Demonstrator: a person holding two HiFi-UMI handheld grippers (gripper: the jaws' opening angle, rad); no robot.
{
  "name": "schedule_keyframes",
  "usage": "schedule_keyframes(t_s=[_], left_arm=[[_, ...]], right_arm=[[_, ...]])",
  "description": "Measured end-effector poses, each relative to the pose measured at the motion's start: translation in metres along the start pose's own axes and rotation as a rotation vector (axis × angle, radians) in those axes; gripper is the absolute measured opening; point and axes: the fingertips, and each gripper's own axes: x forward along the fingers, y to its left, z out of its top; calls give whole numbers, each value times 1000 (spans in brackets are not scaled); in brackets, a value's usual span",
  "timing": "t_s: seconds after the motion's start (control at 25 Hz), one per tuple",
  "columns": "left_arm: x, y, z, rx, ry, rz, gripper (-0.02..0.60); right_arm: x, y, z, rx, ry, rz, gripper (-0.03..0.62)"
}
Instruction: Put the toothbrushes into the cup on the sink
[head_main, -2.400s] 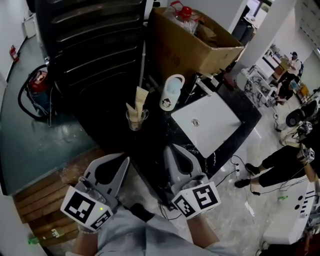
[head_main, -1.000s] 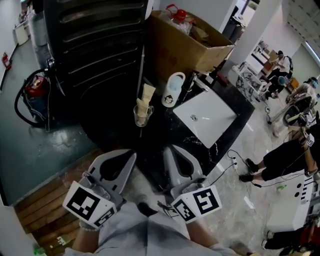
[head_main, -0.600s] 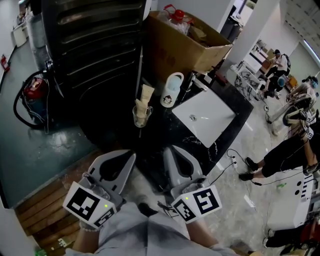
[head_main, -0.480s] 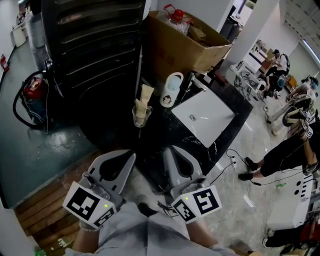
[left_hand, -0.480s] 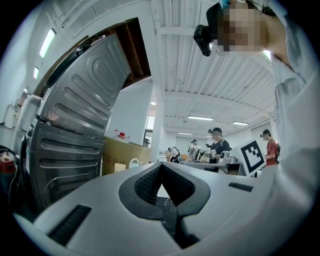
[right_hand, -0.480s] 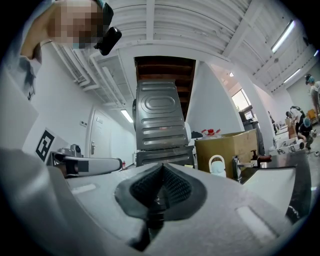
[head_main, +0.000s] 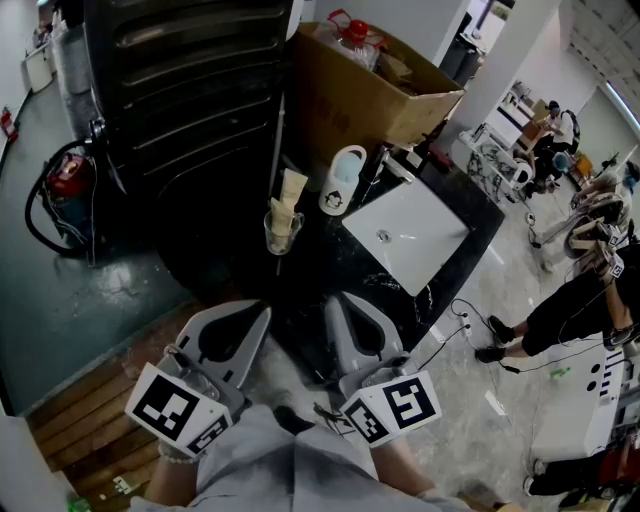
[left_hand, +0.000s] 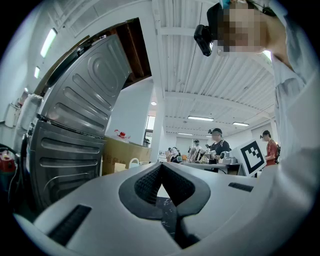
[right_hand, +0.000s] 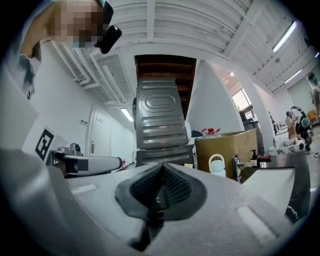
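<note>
A clear glass cup (head_main: 279, 236) stands on the black counter (head_main: 318, 268) left of the white sink basin (head_main: 405, 229), with pale beige flat items upright in it. I cannot make out toothbrushes as such. A white mug (head_main: 340, 181) with a cartoon face stands behind it and also shows as the mug (right_hand: 216, 165) in the right gripper view. My left gripper (head_main: 260, 310) hangs low, short of the counter's near edge, shut and empty. My right gripper (head_main: 336, 298) is beside it, over the counter's near corner, shut on nothing.
An open cardboard box (head_main: 372, 88) with a red-capped bottle sits behind the counter. A tall black metal rack (head_main: 185, 80) rises at the back left, with a red vacuum (head_main: 60, 186) on the floor. Cables and several people are at the right.
Both grippers stay where they were, shut. The head view has drifted a little since the earliest frame, so the cup and sink sit slightly higher and to the right.
</note>
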Motion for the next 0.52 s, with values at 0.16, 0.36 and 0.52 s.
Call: schedule_keyframes(t_s=[0.16, 0.36, 0.52], left_arm=[[0, -1, -1, 0, 3, -3, 6], [1, -5, -2, 3, 3, -3, 6], [1, -6, -2, 4, 5, -2, 6]], right_arm=[[-1, -1, -2, 0, 5, 0, -2], [-4, -3, -5, 7, 12, 1, -2], [-5, -3, -5, 9, 13, 3, -2]])
